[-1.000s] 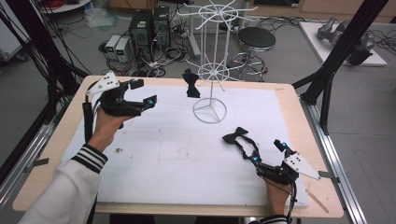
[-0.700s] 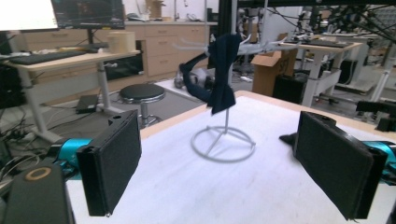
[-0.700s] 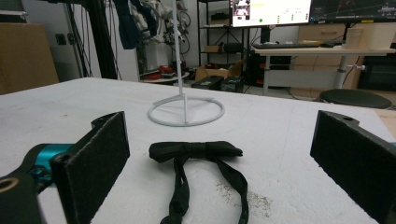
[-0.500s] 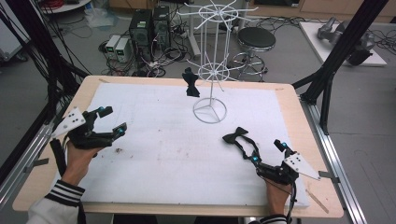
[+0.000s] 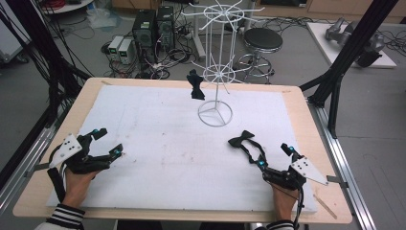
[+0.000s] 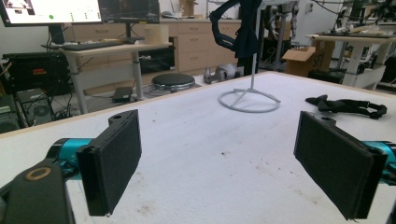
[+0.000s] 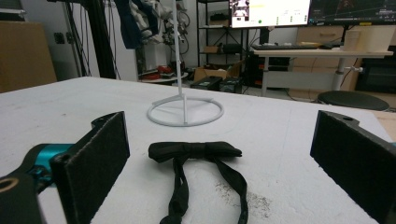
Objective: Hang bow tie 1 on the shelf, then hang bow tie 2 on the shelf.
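Your right tool (image 5: pixel 272 159) rests low on the tabletop (image 5: pixel 163 143) near its front right corner, jaws spread wide and holding nothing. The black bow tie (image 5: pixel 241 139) lies flat on the white pad just ahead of that tool. In the right gripper view the bow (image 7: pixel 194 151) sits crosswise between your jaws, its long axis running left to right, while its two straps (image 7: pixel 179 186) trail back toward you. From above, the bow end points toward the wire stand (image 5: pixel 215 72) and the straps (image 5: pixel 253 152) run from it toward your right tool, so the whole tie lies on a diagonal from centre to front right.

Your left tool (image 5: pixel 106 143) rests near the front left edge of the pad, jaws also spread and gripping nothing, pointing across the tabletop toward the stand's ring base (image 6: pixel 249 100).

A second bow tie (image 5: pixel 194 85) hangs on the stand, on its left side, well above the pad.

Between your two tools the pad is open and bare. The stand's ring base (image 5: pixel 215 113) sits beyond the tie, near but apart from it. To the right of the tie there is bare pad up to the wooden rim (image 5: pixel 306 124).
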The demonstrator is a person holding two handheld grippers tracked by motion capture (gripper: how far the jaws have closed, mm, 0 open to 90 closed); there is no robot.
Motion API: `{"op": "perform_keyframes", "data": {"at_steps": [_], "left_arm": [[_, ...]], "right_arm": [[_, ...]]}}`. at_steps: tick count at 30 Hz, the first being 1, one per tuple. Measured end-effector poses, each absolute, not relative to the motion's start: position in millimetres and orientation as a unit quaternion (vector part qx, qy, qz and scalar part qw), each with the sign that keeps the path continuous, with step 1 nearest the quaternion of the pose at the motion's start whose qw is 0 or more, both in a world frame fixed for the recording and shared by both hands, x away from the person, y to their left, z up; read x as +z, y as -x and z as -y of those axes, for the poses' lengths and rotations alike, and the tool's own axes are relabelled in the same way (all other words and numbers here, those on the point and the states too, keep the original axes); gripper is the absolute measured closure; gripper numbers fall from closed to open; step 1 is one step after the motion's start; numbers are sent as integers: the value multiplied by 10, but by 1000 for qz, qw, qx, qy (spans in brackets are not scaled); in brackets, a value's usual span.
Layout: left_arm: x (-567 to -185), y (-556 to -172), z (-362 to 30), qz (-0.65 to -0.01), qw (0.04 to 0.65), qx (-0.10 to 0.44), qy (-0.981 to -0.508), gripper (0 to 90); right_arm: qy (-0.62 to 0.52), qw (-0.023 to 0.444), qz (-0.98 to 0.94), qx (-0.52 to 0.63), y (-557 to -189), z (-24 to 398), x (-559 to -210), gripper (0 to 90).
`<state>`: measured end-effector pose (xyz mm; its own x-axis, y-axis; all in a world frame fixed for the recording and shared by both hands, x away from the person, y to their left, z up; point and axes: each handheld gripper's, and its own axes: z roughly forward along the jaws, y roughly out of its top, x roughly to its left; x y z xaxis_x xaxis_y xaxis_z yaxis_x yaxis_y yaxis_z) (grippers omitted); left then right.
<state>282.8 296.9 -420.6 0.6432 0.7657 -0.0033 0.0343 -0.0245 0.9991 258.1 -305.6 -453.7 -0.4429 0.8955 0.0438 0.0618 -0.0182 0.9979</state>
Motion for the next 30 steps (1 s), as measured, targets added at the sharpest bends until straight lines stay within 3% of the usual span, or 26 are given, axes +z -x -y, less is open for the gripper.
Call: {"op": "perform_keyframes", "data": {"at_steps": [30], "left_arm": [[-4364, -2810, -2989, -319, 630, 298, -642, 154]], "right_arm": [[-381, 346, -629, 582, -2621, 3096, -4372, 38]]}}
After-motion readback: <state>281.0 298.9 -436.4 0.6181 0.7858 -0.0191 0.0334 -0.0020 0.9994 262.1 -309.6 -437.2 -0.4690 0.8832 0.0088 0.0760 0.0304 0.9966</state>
